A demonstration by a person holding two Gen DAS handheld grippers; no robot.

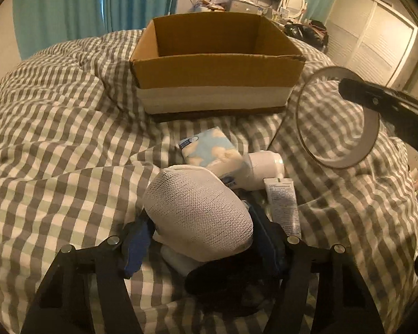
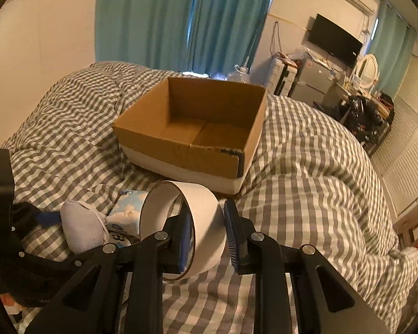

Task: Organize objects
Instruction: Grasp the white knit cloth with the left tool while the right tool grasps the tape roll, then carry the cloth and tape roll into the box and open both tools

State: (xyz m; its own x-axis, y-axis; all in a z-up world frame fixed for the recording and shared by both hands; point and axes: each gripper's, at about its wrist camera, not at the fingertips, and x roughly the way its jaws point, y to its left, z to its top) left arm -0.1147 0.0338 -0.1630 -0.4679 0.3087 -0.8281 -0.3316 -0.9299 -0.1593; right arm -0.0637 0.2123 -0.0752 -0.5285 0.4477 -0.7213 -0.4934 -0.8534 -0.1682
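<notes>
Claw-wise, the right claw (image 2: 206, 236) grips the tape roll's (image 2: 203, 203) stiff, light wall, lifted near the empty cardboard box (image 2: 181, 153); the left claw (image 1: 200, 247) clasps a soft, squashy mesh pouch (image 1: 197, 211) on the bed (image 1: 55, 139).

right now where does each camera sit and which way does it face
Left wrist: on the left tool, angled down over the checked bed at the cardboard box; its fingers straddle a white mesh item.
Right wrist: on the right tool, facing the box; its pads clamp a tape ring.
Shared: box, ring, mesh item.
</notes>
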